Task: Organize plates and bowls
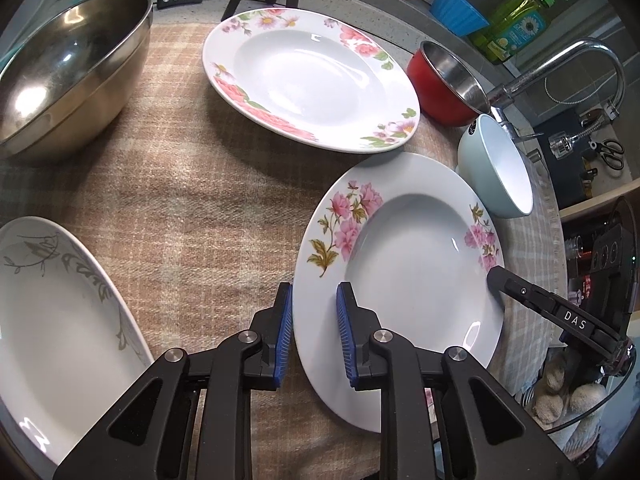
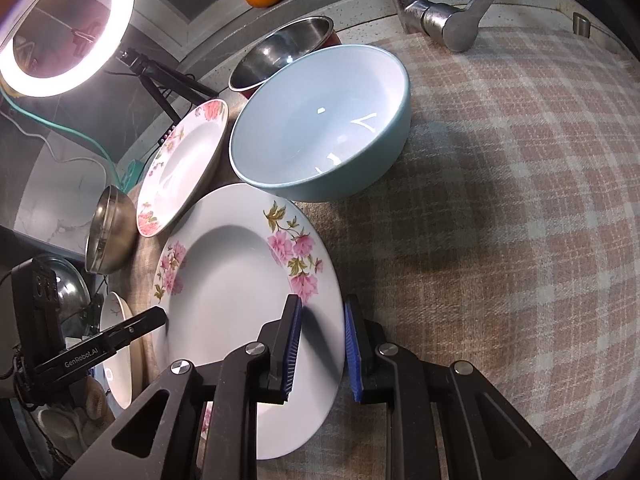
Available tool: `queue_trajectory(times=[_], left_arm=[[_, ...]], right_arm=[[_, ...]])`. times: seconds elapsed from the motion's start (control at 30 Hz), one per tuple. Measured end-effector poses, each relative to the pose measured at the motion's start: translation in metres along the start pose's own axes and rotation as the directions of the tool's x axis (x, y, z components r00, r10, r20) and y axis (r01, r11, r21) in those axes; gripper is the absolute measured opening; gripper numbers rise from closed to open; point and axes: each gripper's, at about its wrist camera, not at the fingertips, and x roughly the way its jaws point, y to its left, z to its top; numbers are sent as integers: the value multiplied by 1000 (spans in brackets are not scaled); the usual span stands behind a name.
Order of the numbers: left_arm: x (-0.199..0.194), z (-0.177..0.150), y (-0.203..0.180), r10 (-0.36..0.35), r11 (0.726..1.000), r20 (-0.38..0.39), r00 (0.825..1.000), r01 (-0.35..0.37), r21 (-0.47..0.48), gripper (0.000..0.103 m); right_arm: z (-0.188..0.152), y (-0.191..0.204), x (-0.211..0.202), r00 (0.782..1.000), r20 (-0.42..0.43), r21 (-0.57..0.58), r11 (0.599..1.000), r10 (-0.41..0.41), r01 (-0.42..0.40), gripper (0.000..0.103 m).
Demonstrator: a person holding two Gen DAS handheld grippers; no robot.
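Scene: A checked cloth (image 1: 192, 184) covers a kitchen counter crowded with plates and bowls, a tap (image 2: 440, 20) at its far edge.
Plate in hand: A pink-flowered plate (image 1: 408, 264) sits near the middle of the cloth, just in front of a pale blue bowl (image 2: 320, 120).
Left gripper: The left gripper (image 1: 314, 332) straddles the plate's left rim, one blue pad outside the edge and one over the face, drawn in close on the rim; it looks clamped on it.
Right gripper: The right gripper (image 2: 322, 344) brackets the opposite rim the same way, apparently pinching it.
Neighbours: A second rose-rimmed plate (image 1: 312, 76) lies farther back, a big steel bowl (image 1: 68, 68) at far left, a grey-patterned plate (image 1: 60, 320) at near left, and a red bowl with a steel lining (image 1: 444, 84) behind the blue one.
Step in hand: By all appearances, a two-sided lift of the flowered plate, likely toward a stack with another plate.
How to do it well: Raise both sides together so the plate stays flat; hold both pinches evenly, since a glazed rim may slip.
Watch for: The blue bowl sits just beside the plate's far edge, so lift clear before travelling sideways.
Landing: Lower it centred on the target plate and release only once the rim has settled.
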Motion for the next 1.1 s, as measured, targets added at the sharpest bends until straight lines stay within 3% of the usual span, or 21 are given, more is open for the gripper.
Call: queue_trajectory(times=[1.1], left_arm=[[-11, -28, 9, 13, 1000, -8, 1000, -13, -19, 20]], right_arm=[[-29, 12, -3, 999, -33, -32, 999, -2, 1, 19]])
